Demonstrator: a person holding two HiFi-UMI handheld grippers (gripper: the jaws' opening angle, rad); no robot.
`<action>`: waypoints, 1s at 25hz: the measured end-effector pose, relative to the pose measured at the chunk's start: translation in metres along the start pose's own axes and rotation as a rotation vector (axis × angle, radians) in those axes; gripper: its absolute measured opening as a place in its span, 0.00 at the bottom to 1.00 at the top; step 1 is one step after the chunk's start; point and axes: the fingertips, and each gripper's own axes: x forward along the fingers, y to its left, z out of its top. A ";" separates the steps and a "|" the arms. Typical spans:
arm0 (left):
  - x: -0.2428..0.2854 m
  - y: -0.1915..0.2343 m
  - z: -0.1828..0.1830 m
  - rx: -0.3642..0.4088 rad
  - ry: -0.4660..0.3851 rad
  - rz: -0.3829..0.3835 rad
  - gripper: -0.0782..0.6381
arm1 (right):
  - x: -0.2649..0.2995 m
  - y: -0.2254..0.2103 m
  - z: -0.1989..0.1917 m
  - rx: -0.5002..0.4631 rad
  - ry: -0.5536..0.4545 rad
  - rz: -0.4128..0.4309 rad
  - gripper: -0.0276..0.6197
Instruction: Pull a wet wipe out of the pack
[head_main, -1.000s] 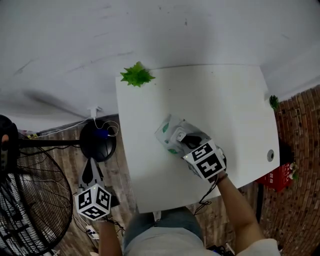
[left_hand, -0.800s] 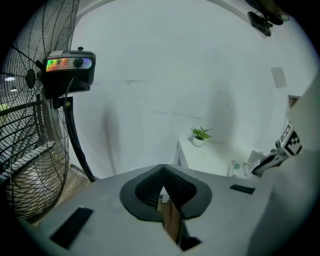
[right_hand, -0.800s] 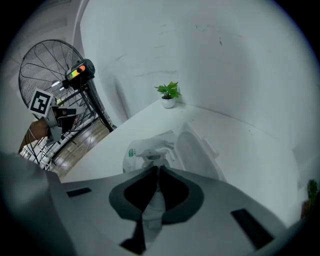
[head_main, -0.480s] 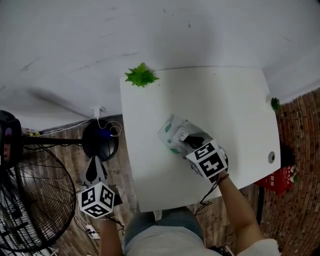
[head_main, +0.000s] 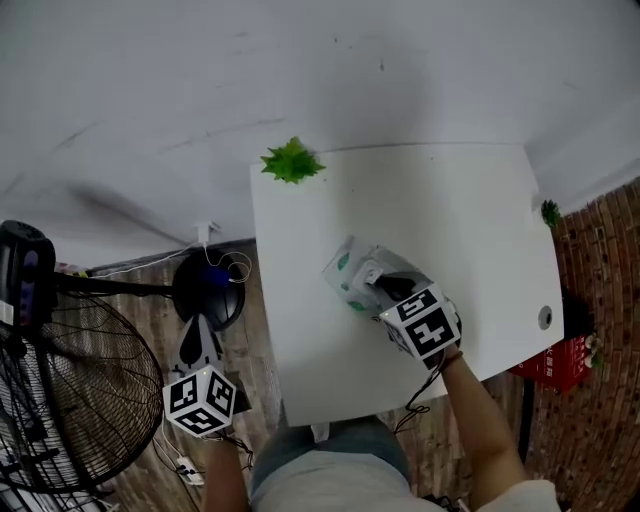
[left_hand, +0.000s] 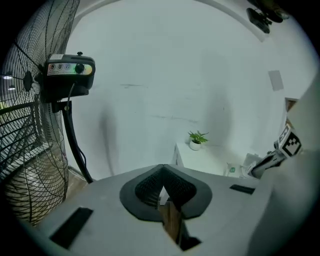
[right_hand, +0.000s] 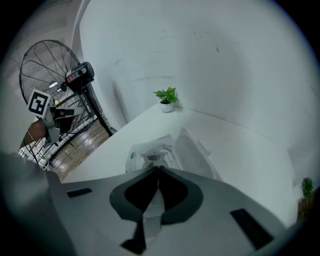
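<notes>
The wet wipe pack (head_main: 349, 271) lies on the white table (head_main: 450, 210), its lid (right_hand: 192, 150) flipped open. My right gripper (head_main: 385, 291) is at the pack's opening. In the right gripper view its jaws (right_hand: 158, 171) are shut on a white wet wipe (right_hand: 151, 156) that runs from the opening up between them. My left gripper (head_main: 196, 335) hangs off the table's left side, low over the wooden floor. Its jaws (left_hand: 162, 169) are shut with nothing in them.
A small green potted plant (head_main: 292, 160) stands on the table's far left corner. A big standing fan (head_main: 60, 400) is on the floor at the left, close to my left gripper. A cable hole (head_main: 545, 318) sits near the table's right edge.
The head view has drifted a little, so everything sits slightly lower and to the right. My right gripper stays at the pack's opening; the left one stays low beside the table.
</notes>
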 end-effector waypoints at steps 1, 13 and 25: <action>0.000 0.000 0.002 -0.003 -0.003 -0.004 0.11 | -0.002 0.000 0.000 0.003 -0.001 -0.003 0.06; -0.004 -0.014 0.022 -0.023 -0.043 -0.052 0.11 | -0.027 0.000 0.010 0.025 -0.050 -0.037 0.06; -0.012 -0.026 0.045 -0.034 -0.089 -0.086 0.11 | -0.055 -0.002 0.022 0.040 -0.103 -0.079 0.06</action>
